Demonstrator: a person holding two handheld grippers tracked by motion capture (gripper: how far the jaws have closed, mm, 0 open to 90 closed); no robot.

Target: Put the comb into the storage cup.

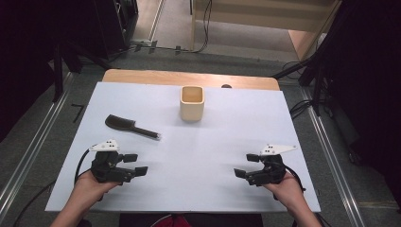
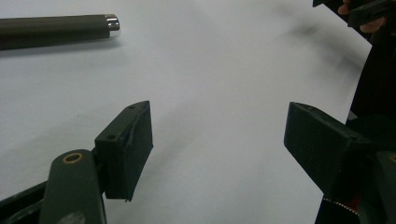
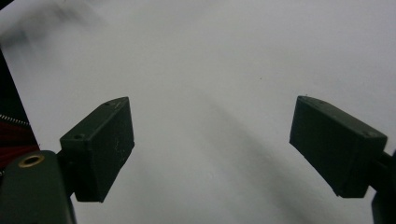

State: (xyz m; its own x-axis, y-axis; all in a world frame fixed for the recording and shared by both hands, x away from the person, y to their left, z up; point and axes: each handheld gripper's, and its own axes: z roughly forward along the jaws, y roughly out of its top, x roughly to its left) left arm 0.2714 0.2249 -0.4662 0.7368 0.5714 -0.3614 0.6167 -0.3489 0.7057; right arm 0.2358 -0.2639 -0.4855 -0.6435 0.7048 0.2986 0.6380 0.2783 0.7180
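A black hairbrush (image 1: 129, 126) lies flat on the white table (image 1: 189, 189), left of centre, its handle pointing right. Its handle end with a silver cap (image 2: 60, 29) appears at the top left of the left gripper view. A cream square cup (image 1: 192, 102) stands upright at the back centre. My left gripper (image 1: 135, 164) rests low at the front left, jaws wide apart and pointing right, nothing between them (image 2: 217, 142). At the front right my right gripper (image 1: 246, 165) points left, open and empty (image 3: 212, 144). Both are held by hands near the table's front edge.
A wooden strip (image 1: 142, 75) borders the table's far edge. Metal rails (image 1: 28, 156) run along the floor on both sides. Cables (image 1: 302, 106) lie on the floor at the right. The other hand's gripper (image 2: 362, 11) shows at the top right of the left gripper view.
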